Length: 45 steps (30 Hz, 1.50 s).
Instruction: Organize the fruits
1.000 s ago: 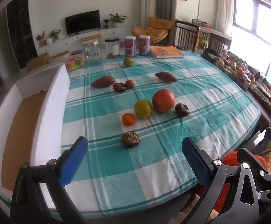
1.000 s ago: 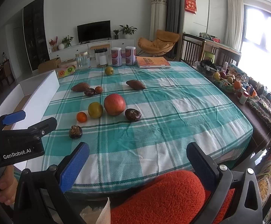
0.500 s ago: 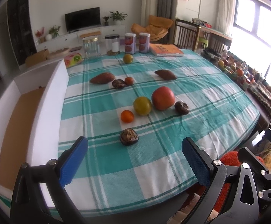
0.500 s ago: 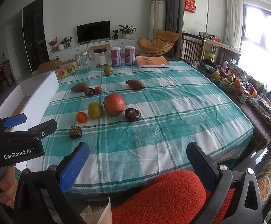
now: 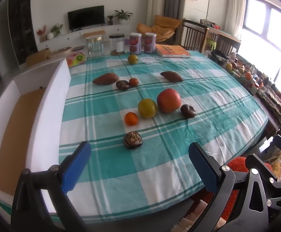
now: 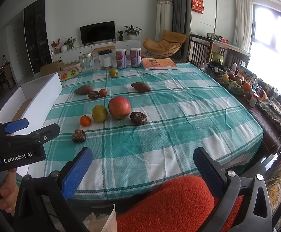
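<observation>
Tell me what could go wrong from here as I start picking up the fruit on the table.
The big red fruit touches the yellow-green one, with a dark wrinkled fruit close by; grabbing one may set a neighbour rolling. The nearest dark fruit looks soft, so a hard squeeze might crush it. Both tools, left and right, are open near the table edge and could snag the tablecloth.

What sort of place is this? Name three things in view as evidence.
Most likely a home's open living-dining room: a flat black television on a long white cabinet, an orange lounge chair, and a dining table under a teal-and-white checked tablecloth.
</observation>
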Motion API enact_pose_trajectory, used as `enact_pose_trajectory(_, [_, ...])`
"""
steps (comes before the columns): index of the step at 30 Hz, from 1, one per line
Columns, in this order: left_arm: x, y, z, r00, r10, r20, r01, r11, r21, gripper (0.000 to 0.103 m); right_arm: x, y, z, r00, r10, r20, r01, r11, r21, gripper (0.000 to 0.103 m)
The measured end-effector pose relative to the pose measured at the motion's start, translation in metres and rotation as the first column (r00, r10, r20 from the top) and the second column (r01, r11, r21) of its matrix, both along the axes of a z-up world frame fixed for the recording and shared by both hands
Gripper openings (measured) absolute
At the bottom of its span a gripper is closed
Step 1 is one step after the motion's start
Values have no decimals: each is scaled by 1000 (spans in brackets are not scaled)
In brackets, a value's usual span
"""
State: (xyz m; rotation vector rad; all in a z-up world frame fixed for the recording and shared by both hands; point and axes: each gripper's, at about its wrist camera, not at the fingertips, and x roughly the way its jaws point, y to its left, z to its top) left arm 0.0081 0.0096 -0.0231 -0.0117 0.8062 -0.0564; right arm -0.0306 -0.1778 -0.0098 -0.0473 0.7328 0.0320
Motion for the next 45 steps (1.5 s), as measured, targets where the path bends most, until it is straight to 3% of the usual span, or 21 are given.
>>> enact_pose_trajectory(11, [0, 0, 0, 1000, 3, -2, -3, 1000, -3, 101, 1, 1, 0, 1000, 16, -3, -16, 1000, -11, 103])
enact_pose_trajectory(13, [-2, -1, 0, 1000, 7, 0, -7, 1000, -7, 101, 5, 1, 6, 998, 68, -11, -69, 996, -60, 103])
enact_pose_trajectory(14, [-4, -1, 0, 1000, 10, 2, -10, 1000, -9, 101, 6, -1, 12, 995, 100, -16, -101, 987, -129, 103])
enact_pose_trajectory(15, [-4, -1, 0, 1000, 13, 3, -13, 1000, -11, 101, 7, -4, 21, 992, 121, -25, -123, 962, -245, 103])
enact_pose_trajectory(17, [-5, 1, 2, 1000, 19, 10, -19, 1000, -18, 101, 8, -13, 32, 993, 106, -47, -115, 833, -542, 103])
enact_pose_trajectory(18, [-5, 4, 2, 1000, 26, 13, -25, 999, -24, 101, 9, -19, 34, 994, 85, -63, -106, 764, -636, 103])
enact_pose_trajectory(19, [-4, 9, 1, 999, 32, 12, -32, 999, -34, 101, 12, -29, 37, 995, 60, -83, -101, 723, -684, 103])
enact_pose_trajectory(20, [-2, 12, -1, 999, 37, 6, -37, 998, -43, 101, 14, -38, 41, 994, 50, -95, -100, 737, -668, 103])
enact_pose_trajectory(21, [-3, 12, -5, 999, 39, -1, -39, 998, -53, 101, 17, -45, 44, 993, 59, -102, -109, 788, -606, 103])
enact_pose_trajectory(23, [0, 19, -14, 999, 36, -28, -38, 996, -75, 101, 24, -66, 45, 988, 99, -121, -136, 926, -351, 103])
enact_pose_trajectory(24, [0, 20, -19, 999, 30, -45, -34, 996, -78, 101, 28, -74, 38, 987, 105, -123, -129, 969, -211, 103])
enact_pose_trajectory(25, [2, 20, -26, 998, 21, -63, -26, 997, -76, 101, 32, -78, 29, 988, 104, -118, -117, 988, -103, 103])
enact_pose_trajectory(27, [8, 20, -40, 996, -1, -94, -5, 998, -63, 101, 38, -76, 1, 992, 91, -90, -86, 994, 64, 103])
enact_pose_trajectory(32, [27, 21, -72, 993, 7, -119, -10, 1000, -25, 101, 39, -58, -47, 999, 26, -37, -15, 962, 271, 103])
enact_pose_trajectory(36, [44, 23, -95, 989, 39, -143, -43, 999, -27, 101, 33, -49, -56, 1000, -4, 7, 2, 966, 258, 103])
enact_pose_trajectory(41, [54, 19, -114, 986, 50, -162, -42, 998, 49, 101, 24, -45, -66, 998, -37, 49, 26, 975, 222, 103])
enact_pose_trajectory(45, [56, 24, -125, 978, 66, -199, -60, 998, 34, 102, 23, -42, -68, 997, -30, 68, 16, 980, 197, 103])
